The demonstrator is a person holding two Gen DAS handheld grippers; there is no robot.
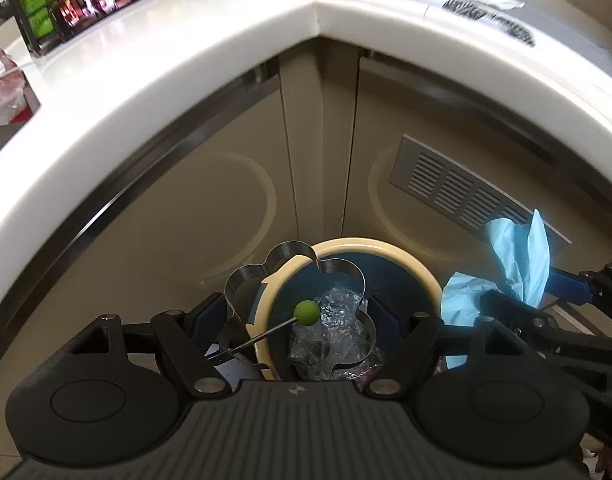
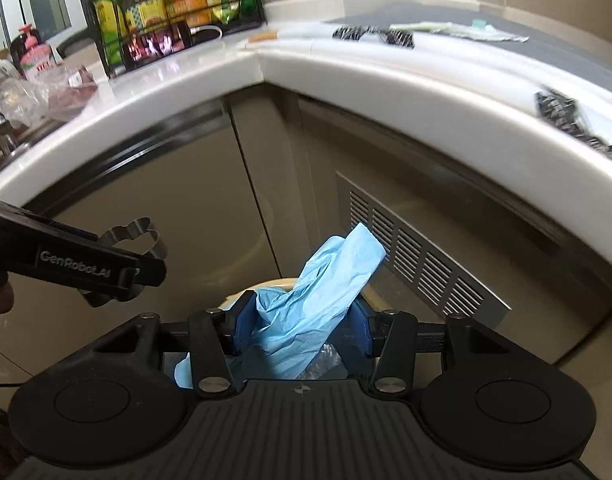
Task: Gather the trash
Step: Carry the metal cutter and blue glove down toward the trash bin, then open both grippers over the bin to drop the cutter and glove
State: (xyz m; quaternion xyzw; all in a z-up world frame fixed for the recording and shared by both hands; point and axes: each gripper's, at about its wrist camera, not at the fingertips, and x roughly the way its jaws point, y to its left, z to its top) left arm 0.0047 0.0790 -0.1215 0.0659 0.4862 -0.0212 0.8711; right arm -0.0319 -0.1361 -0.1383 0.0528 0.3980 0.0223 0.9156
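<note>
Above the round bin (image 1: 386, 245): left gripper (image 1: 293, 316) fingers clamped on a flower-shaped metal mould (image 1: 265, 270) with green-knobbed handle. Just beside, over the bin's rim, right gripper (image 2: 301, 326) pinching crumpled blue paper (image 2: 326, 280). Inside the bin, seemingly clear plastic wrap.

A black wire rack (image 2: 177, 12) of bottles stands on the white counter (image 2: 346, 76).

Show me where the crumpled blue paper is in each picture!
Left wrist view: the crumpled blue paper sits at the right edge, pinched in the right claw, beside the trash bin.
Right wrist view: it fills the lower middle, squeezed between the claw's blue pads, above the bin.
Shared landmark: the slatted metal vent on the cabinet, just behind the paper.
</note>
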